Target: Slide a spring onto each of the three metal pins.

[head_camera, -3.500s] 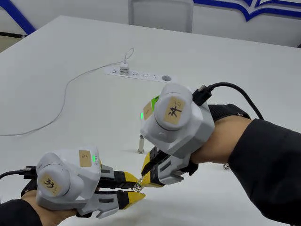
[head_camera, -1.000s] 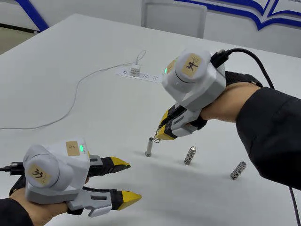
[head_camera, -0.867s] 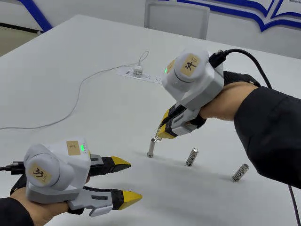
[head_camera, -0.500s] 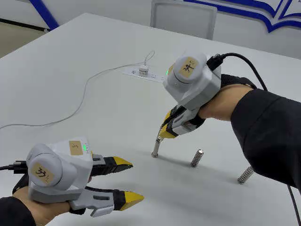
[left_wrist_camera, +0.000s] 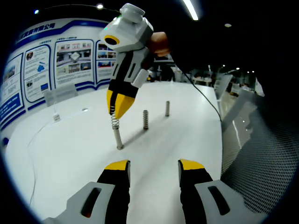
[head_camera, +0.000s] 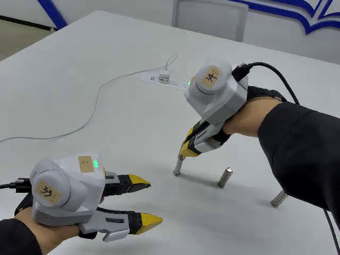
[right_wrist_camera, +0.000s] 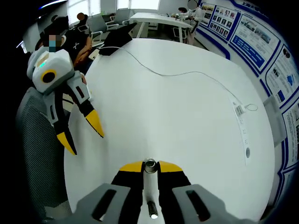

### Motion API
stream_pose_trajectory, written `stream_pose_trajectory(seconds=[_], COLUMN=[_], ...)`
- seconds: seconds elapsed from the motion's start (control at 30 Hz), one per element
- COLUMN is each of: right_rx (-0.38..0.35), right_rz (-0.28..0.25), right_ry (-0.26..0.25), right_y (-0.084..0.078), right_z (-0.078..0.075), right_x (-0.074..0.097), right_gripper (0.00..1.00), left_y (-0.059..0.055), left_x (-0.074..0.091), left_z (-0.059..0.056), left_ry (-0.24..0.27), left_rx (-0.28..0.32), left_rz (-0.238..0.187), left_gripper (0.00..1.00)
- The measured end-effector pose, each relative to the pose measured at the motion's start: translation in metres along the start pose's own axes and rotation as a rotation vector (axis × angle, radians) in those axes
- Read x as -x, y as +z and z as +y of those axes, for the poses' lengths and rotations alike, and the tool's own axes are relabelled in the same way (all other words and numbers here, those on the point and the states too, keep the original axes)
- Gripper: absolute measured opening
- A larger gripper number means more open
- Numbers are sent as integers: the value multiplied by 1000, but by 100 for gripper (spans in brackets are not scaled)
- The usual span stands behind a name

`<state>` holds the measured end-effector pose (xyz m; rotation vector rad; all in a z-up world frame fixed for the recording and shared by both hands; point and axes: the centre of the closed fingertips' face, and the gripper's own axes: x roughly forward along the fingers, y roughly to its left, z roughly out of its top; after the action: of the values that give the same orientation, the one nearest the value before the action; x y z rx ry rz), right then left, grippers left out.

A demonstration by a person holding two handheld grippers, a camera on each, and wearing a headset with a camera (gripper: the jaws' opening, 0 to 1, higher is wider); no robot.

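A bare metal pin (head_camera: 178, 166) stands upright on the white table. My right gripper (head_camera: 184, 154) hangs just above it, shut on a small spring (left_wrist_camera: 114, 122) whose lower end meets the pin's top (left_wrist_camera: 118, 139). In the right gripper view the spring's ring (right_wrist_camera: 150, 164) sits pinched between the yellow tips of the right gripper (right_wrist_camera: 150, 167). Two more pins carrying springs (head_camera: 225, 177) (head_camera: 279, 198) stand to the right, also seen as sprung pins (left_wrist_camera: 145, 119) (left_wrist_camera: 167, 108). My left gripper (head_camera: 144, 202) rests open near the front edge, nothing between the fingertips of the left gripper (left_wrist_camera: 154, 164).
A white power strip (head_camera: 164, 81) with a plug and a long cable (head_camera: 95, 109) lies at the back left. A chair (head_camera: 210, 18) stands behind the table's far edge. A person sits beyond the table (right_wrist_camera: 70, 35) in the right gripper view.
The right gripper rose from beside the left gripper with the spring, moved over the bare pin and lowered until the spring met its top. The left gripper stayed open and low.
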<state>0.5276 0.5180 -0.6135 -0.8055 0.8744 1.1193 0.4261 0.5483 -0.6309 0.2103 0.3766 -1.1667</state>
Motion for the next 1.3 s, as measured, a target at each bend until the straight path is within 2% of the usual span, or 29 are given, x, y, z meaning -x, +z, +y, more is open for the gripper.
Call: stream_pose_trajectory(seconds=[0.73, 1.07, 1.3], right_rx=[-32, -43, -47], right_rz=[43, 51, 40], right_ry=[25, 37, 33], right_y=[-15, -19, -19], right_z=[1, 0, 0], right_x=[-35, -46, -45], right_gripper=[12, 12, 13], left_y=[-9, -8, -9], left_x=[-5, -8, -8], left_z=[2, 4, 4], left_ry=[-10, -13, -15], left_rx=[27, 35, 32], left_rz=[9, 9, 15], left_gripper=[42, 42, 42])
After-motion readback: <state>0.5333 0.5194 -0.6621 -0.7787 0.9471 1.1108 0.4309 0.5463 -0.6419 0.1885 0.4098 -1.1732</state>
